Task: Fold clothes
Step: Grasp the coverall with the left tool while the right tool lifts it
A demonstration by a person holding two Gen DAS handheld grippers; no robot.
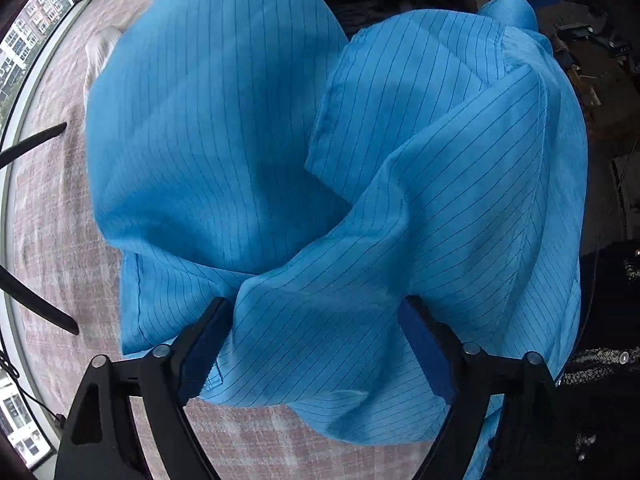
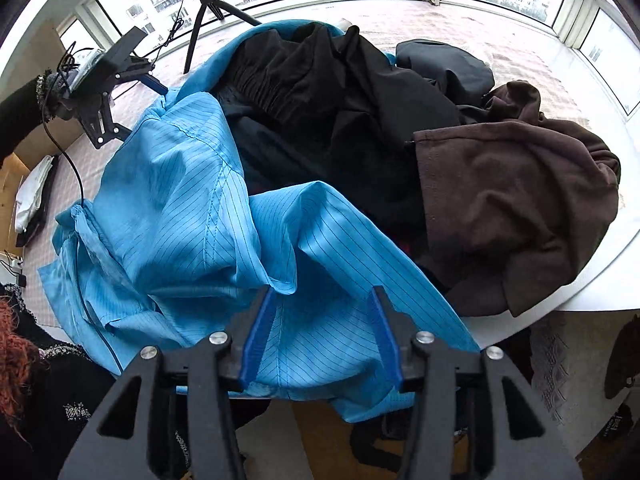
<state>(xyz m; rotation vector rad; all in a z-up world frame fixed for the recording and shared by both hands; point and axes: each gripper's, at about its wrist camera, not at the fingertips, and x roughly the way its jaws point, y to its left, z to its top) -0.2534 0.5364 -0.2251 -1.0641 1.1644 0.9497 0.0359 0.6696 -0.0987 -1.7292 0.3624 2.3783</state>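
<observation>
Blue striped garment (image 1: 248, 128) lies crumpled on the checked cloth (image 1: 52, 216), spilling twd me over the edge. My left gripper (image 1: 320, 312): fabric draped over the gap, tips hidden, can't tell if pinched. My right gripper (image 2: 322, 308): jaws apart, blue pads clear of the cloth below. Black clothes (image 2: 340, 92) & brown garment (image 2: 516, 200) piled behind. No readable writing.

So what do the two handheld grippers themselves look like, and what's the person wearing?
Both the left gripper and the right gripper have matte black angular linkage arms with silver round pivot bolts and blue pads. A black cable trails from the left one. The sleeve is black with speckled trim.
</observation>
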